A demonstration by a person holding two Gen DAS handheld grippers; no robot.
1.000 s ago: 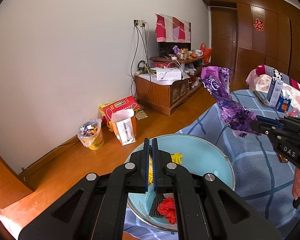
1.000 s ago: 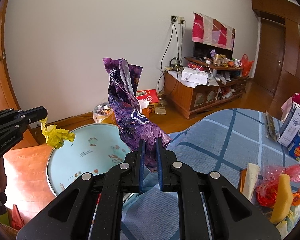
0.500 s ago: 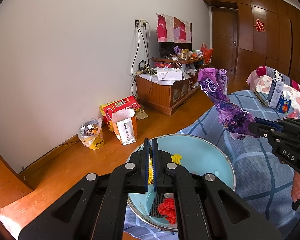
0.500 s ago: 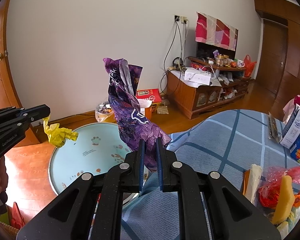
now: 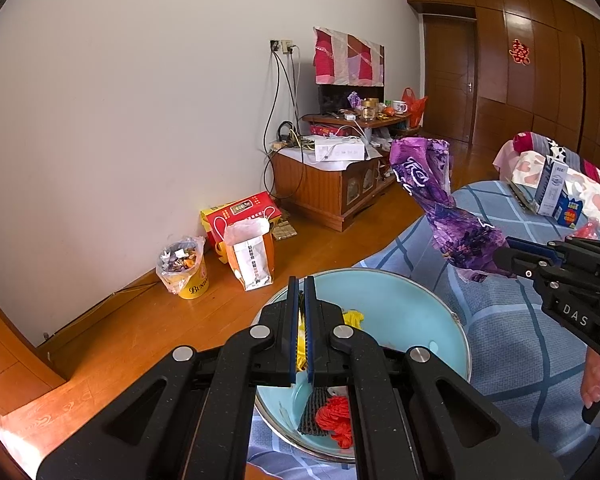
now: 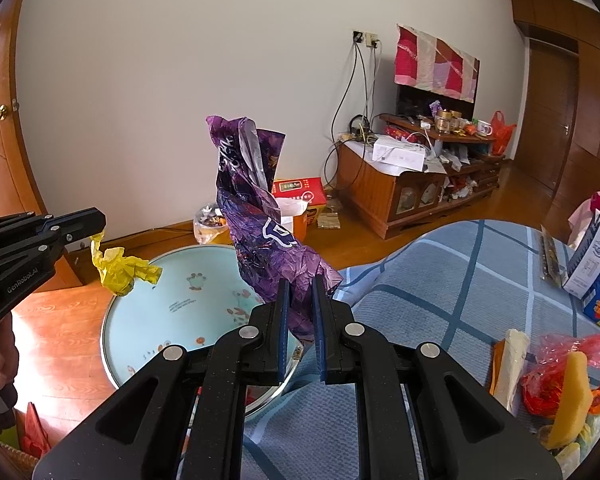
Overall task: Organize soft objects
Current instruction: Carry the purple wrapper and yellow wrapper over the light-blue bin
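Blue checked bedspread (image 6: 440, 280), wooden floor beyond. Round pale-blue enamel basin (image 5: 400, 308) at the bedspread's edge, containing red yarn (image 5: 336, 420) and a dark knitted piece (image 5: 314, 412). Left gripper (image 5: 299, 328) clenched on a crumpled yellow plastic scrap (image 6: 120, 268), above the basin. Right gripper (image 6: 299, 320) grasping a crinkled purple foil wrapper (image 6: 256, 216), upright, over the basin's bedspread-side rim.

The left gripper (image 5: 299, 320) body is hiding the near part of the basin (image 5: 396, 304) and most of the yellow bag (image 5: 354, 317). The frame edge is cropping the person's right hand (image 5: 596, 380). Print on the purple wrapper (image 6: 260, 220) is remaining illegible.
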